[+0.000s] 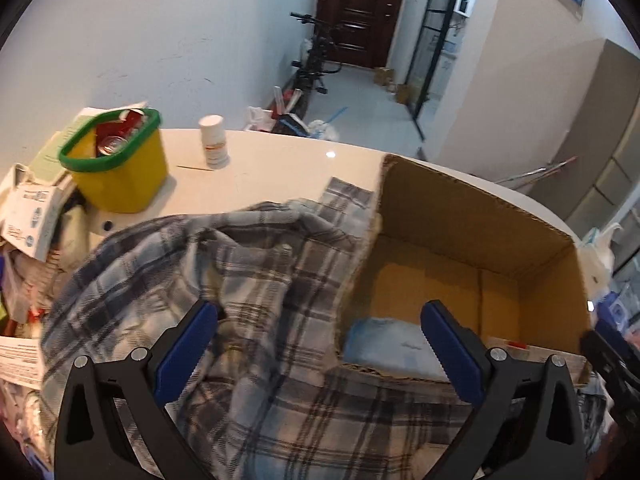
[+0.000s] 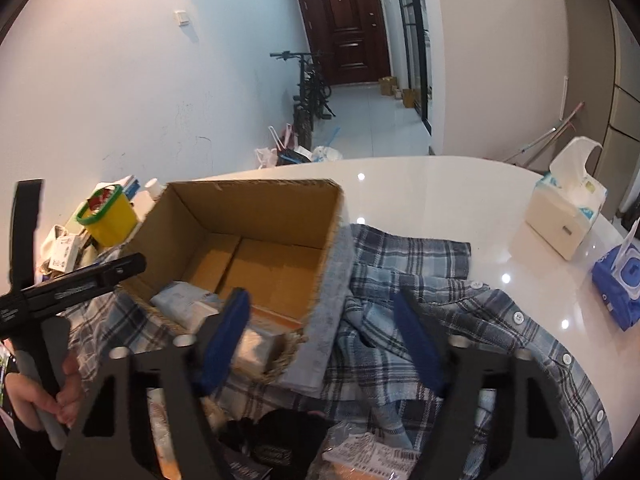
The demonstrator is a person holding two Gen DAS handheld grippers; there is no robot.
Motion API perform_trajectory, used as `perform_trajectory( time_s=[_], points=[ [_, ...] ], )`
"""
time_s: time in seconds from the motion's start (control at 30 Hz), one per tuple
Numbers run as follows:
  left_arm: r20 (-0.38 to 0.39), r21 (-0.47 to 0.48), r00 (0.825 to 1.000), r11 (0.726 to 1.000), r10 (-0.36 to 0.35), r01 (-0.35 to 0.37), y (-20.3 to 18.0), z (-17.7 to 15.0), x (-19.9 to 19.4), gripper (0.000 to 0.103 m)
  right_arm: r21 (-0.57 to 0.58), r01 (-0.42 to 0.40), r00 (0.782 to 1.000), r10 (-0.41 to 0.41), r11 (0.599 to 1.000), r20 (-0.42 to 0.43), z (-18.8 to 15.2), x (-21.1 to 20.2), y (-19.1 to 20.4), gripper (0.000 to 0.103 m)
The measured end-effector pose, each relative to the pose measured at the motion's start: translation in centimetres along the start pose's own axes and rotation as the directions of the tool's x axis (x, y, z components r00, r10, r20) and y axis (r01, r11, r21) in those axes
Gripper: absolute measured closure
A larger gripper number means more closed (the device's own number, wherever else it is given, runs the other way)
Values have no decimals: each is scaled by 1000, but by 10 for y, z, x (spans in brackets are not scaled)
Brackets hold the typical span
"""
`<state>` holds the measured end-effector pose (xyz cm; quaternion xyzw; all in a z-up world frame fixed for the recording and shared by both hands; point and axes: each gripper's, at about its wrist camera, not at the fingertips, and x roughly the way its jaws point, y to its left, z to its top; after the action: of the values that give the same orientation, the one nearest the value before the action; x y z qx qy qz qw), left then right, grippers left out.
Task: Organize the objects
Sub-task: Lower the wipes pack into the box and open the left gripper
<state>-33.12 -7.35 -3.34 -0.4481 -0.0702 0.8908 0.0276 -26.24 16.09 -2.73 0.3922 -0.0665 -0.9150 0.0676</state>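
Each black gripper [image 1: 320, 344] carries blue pads [image 1: 186, 354] and silver screws [image 1: 139, 354].

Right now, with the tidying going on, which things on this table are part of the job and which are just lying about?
Part of the job:
- plaid shirt, spread beside the box
- cardboard box, open, with packets inside
- left claw, wide open over the shirt

Lying about:
- yellow tub
- white bottle
- tissue box
- blue wipes pack
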Motion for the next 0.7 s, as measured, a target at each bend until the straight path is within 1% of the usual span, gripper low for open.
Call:
perform_trajectory(
  time_s=[0.03, 0.07, 0.1, 0.17, 0.23, 0.3, 0.4, 0.5, 0.57, 0.63, 0.7],
  points=[
    [-14, 1, 1000, 1000, -9, 9, -1, -1, 2, 0, 9, -1, 1000, 1, 1000, -13, 0, 4, -3, 57],
    [-31, 2, 999, 1000, -25, 25, -3, -2, 4, 0, 25, -30, 999, 31, 999, -33, -1, 8, -6, 69],
    [-48, 4, 997, 998, -58, 58, -6, -5, 5, 0, 49, -72, 996, 74, 996, -46, -2, 11, -10, 71],
    [-91, 15, 990, 993, -112, 114, -15, -11, 6, 0, 73, -95, 994, 99, 993, -55, -1, 14, -15, 72],
    [-105, 30, 984, 989, -141, 145, -25, -16, 2, 0, 80, -66, 997, 69, 995, -40, 0, 12, -19, 72],
    [-98, 57, 983, 986, -153, 159, -37, -21, -6, 0, 72, -27, 999, 28, 997, -18, 2, 9, -23, 72],
    [-101, 112, 980, 977, -172, 183, -57, -29, -16, 0, 63, -1, 1000, 2, 998, -17, 3, 5, -28, 72],
    [-88, 183, 989, 974, -119, 134, -76, -35, -21, 0, 64, 41, 999, -40, 997, -9, 3, 0, -33, 72],
    [-70, 190, 992, 975, -106, 117, -80, -37, -25, 0, 60, 42, 999, -41, 997, -4, 2, -7, -33, 72],
    [-26, 167, 994, 980, -108, 111, -75, -33, -35, 0, 56, 15, 1000, -16, 998, 20, -1, -20, -30, 72],
    [45, 157, 994, 983, -98, 90, -67, -31, -51, 0, 9, 29, 997, -29, 1000, 65, -1, -38, -22, 71]
  ],
)
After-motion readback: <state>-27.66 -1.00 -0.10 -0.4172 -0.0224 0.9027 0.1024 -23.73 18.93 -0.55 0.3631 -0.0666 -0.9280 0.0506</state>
